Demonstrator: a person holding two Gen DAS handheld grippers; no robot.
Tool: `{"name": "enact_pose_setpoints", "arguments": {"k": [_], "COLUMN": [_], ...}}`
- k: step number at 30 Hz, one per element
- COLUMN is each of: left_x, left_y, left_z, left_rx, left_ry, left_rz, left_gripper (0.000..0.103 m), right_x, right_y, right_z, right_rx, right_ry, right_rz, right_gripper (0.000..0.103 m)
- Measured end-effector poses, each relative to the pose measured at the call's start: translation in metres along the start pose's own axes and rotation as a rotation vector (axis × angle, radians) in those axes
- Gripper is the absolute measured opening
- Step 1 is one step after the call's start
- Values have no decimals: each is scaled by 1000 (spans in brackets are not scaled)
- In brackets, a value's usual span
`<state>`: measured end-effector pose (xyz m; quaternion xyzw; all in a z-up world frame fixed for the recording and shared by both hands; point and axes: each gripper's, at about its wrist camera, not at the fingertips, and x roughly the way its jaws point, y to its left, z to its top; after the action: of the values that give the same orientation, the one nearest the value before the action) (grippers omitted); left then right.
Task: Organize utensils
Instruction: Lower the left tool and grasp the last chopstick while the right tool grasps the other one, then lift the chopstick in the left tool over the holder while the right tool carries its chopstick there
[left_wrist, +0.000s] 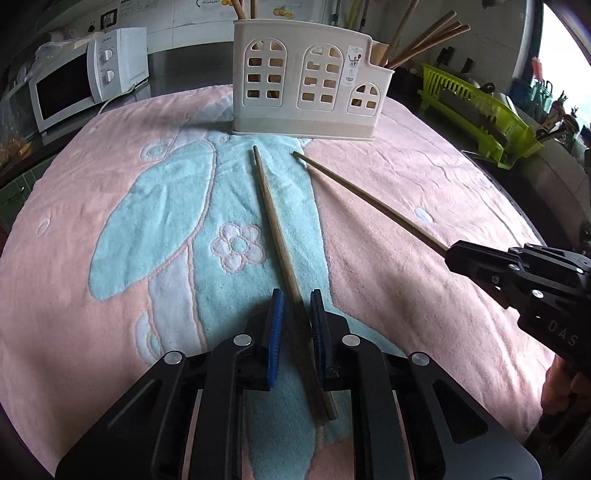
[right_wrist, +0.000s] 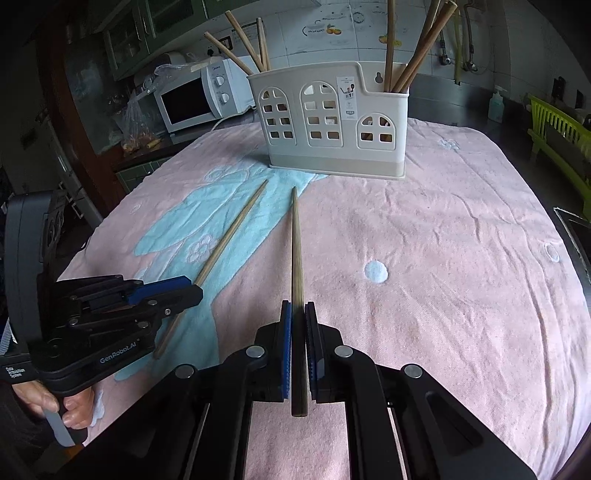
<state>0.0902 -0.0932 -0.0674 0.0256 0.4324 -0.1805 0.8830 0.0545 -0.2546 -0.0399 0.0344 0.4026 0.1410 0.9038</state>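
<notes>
Two wooden chopsticks lie on a pink and blue towel (left_wrist: 388, 206) in front of a cream utensil holder (left_wrist: 310, 79) with window cut-outs. My left gripper (left_wrist: 297, 306) straddles the left chopstick (left_wrist: 273, 218); its blue pads stand slightly apart from the stick, open. My right gripper (right_wrist: 297, 314) is shut on the right chopstick (right_wrist: 295, 236), whose tip points at the holder (right_wrist: 328, 122). The right chopstick (left_wrist: 369, 201) and right gripper (left_wrist: 452, 254) also show in the left wrist view. The left gripper (right_wrist: 192, 290) and left chopstick (right_wrist: 229, 236) show in the right wrist view.
Several chopsticks stand in the holder's left and right compartments (right_wrist: 406, 55). A white microwave (left_wrist: 77, 81) sits at the back left. A green dish rack (left_wrist: 476, 103) stands at the right. The towel (right_wrist: 443, 258) stretches to the right of the chopsticks.
</notes>
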Motion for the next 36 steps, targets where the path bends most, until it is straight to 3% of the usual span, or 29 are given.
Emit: {"name": "enact_pose_setpoints", "arguments": {"k": [2,9,20,36], "left_x": [0,-16,-65,-75], "left_y": [-2,9,27,38], "left_z": [1,10,42,98], "left_rx": [13,-7,-49,-23], "left_ry": [0,-33,-234,-262], "left_rz": [26,28,-9,-60], "left_gripper": [8,5,5,5], "right_x": [-4,-29,-66,-100], "right_y": [2,5,10,-13], "right_z": [1,12,48,132], "right_rx": [-4,-9,0,-21], "right_ry": [-9,-77,-203,-277], "right_rz": [1,4,32,2], "right_gripper": [7,7,7,7]}}
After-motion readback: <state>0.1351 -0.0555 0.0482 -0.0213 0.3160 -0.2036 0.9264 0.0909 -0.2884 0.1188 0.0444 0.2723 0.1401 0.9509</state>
